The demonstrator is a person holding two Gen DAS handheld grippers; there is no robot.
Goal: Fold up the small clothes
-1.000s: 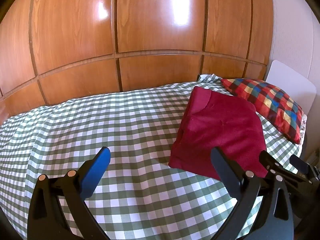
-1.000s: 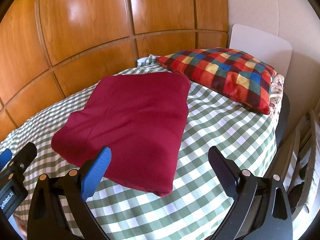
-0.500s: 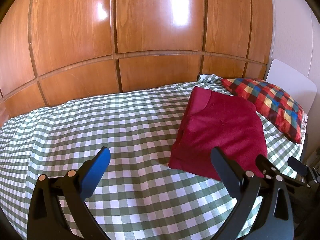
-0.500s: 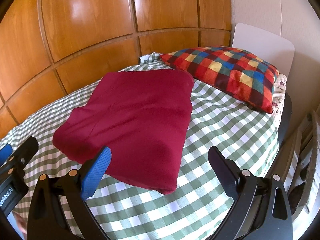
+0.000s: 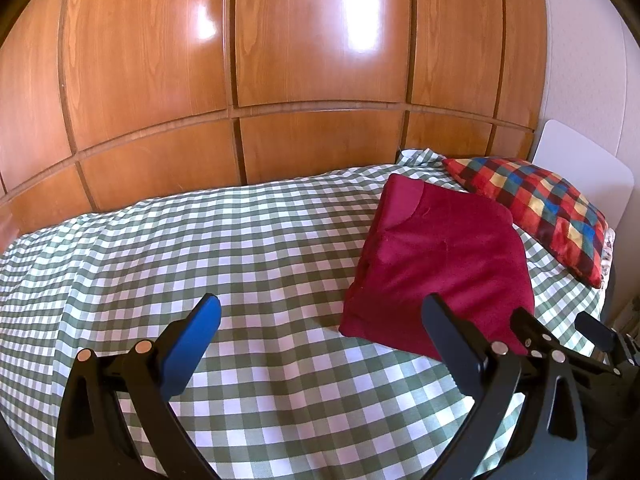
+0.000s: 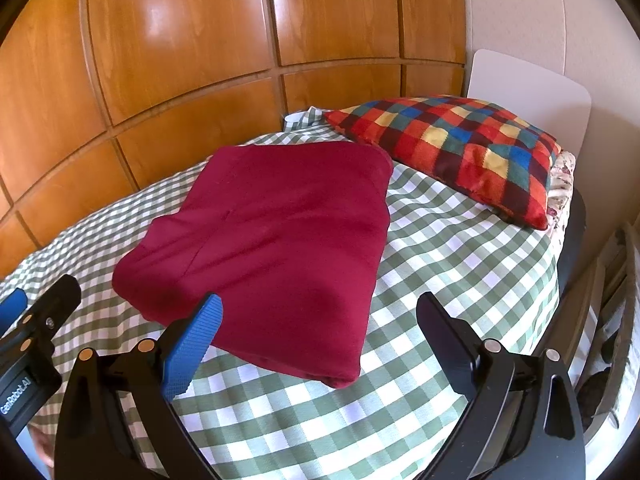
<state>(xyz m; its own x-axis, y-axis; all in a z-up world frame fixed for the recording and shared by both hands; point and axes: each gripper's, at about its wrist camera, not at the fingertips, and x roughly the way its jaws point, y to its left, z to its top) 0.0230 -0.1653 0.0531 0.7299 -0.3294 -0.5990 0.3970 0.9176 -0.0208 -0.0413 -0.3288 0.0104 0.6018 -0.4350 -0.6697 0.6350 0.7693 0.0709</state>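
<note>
One folded maroon garment (image 6: 276, 240), long axis toward wooden wall (image 6: 180, 40).

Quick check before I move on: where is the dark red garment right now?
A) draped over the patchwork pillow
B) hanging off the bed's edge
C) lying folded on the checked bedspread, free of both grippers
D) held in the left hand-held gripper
C: the dark red garment lies as a flat folded rectangle on the checked bedspread, short of the patchwork pillow, while the left hand-held gripper and right hand-held gripper are open and empty.

"GenRobot.AI" reads on the left tongs (image 6: 16, 312).
</note>
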